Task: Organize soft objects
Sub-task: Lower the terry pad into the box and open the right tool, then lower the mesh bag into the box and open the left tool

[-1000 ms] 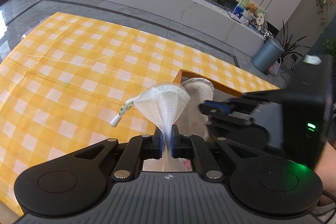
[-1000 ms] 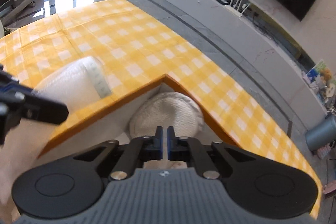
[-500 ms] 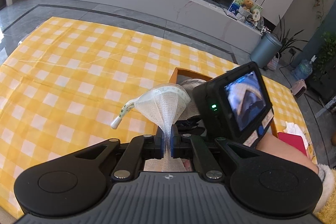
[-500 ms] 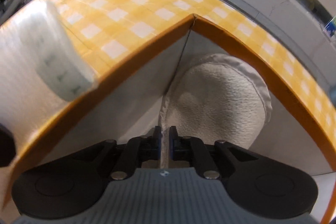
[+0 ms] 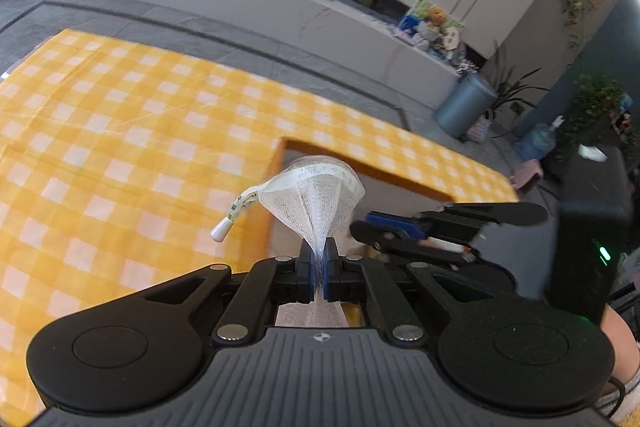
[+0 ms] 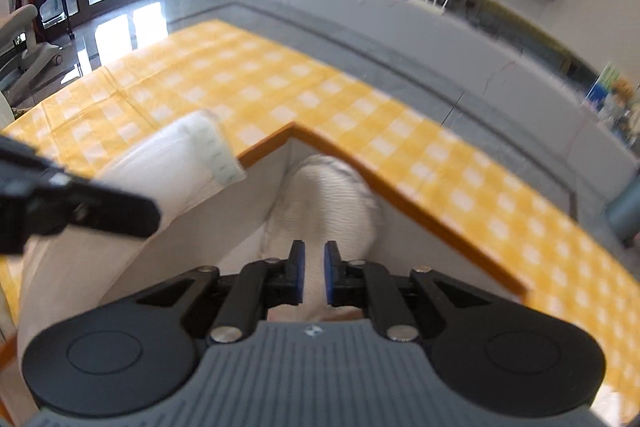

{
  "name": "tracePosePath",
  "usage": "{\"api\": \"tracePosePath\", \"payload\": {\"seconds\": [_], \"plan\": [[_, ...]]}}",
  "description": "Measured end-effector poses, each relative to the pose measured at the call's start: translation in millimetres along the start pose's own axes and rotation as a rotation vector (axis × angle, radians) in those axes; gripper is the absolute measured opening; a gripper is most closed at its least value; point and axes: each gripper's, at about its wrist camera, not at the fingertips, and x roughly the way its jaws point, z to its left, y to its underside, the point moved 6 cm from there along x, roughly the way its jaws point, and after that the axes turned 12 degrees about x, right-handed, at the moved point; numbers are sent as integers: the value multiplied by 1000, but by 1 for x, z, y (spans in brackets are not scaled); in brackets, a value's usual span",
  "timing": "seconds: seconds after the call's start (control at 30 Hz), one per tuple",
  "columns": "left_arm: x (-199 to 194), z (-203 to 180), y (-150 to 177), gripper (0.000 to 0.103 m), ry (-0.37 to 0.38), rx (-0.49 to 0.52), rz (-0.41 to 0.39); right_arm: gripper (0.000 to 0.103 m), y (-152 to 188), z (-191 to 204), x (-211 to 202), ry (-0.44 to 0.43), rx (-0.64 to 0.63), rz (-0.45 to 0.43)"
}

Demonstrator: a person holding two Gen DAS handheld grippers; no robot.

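Note:
My left gripper (image 5: 319,251) is shut on a white mesh cloth (image 5: 316,187) with a taped rim and a small white tab; the cloth fans out above the pads. It hangs over the near left edge of an orange-rimmed box (image 5: 362,169). In the right wrist view the same mesh cloth (image 6: 168,163) and a left finger (image 6: 100,205) show at the left. My right gripper (image 6: 313,255) hovers above the box's corner (image 6: 400,189), its jaws opening. Nothing is pressed between its pads. A cream knitted soft item (image 6: 332,197) lies in the box beyond them. The right gripper (image 5: 360,227) also shows in the left wrist view.
A yellow and white checked cloth (image 5: 120,147) covers the table around the box. Grey floor, a long white bench and a grey bin (image 5: 466,109) lie beyond the far edge. A person's arm (image 5: 618,339) is at the lower right. A chair (image 6: 24,39) stands left of the table.
My right gripper dipped close into the box, then drew back up, and its jaws have parted. My left gripper has stayed shut on the mesh cloth and hardly moved.

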Motion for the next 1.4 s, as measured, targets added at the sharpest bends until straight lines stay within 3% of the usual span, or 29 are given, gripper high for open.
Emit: {"api": "tracePosePath", "payload": {"seconds": [0.07, 0.23, 0.4, 0.63, 0.7, 0.83, 0.9, 0.97, 1.0, 1.23, 1.33, 1.4], "plan": [[1, -9, -3, 4, -3, 28, -16, 23, 5, -9, -15, 2, -10, -29], [15, -30, -6, 4, -31, 90, -26, 23, 14, -32, -40, 9, -9, -82], [48, -50, -6, 4, -109, 172, 22, 23, 22, -51, -59, 32, -6, -173], [74, -79, 8, 4, 5, 226, 93, 23, 36, -70, -56, 50, 71, -212], [82, -80, 20, 4, -26, 240, 151, 23, 39, -73, -52, 54, 92, -202], [96, -78, 32, 5, -43, 222, 177, 23, 43, -72, -50, 44, 100, -188], [100, -77, 33, 22, -47, 203, 201, 22, 43, -70, -53, 49, 86, -190], [99, -73, 34, 66, -72, 171, 224, 22, 43, -71, -56, 74, 78, -199], [95, -70, 32, 74, -83, 162, 218, 22, 42, -72, -59, 78, 83, -203], [51, -63, 20, 77, -124, 208, 158, 32, 46, -74, -72, 62, 143, -195], [32, -54, 13, 77, -183, 164, 113, 31, 51, -62, -70, -6, 157, -158], [25, -47, 9, 78, -229, 148, 86, 32, 57, -43, -58, -83, 129, -76]]}}
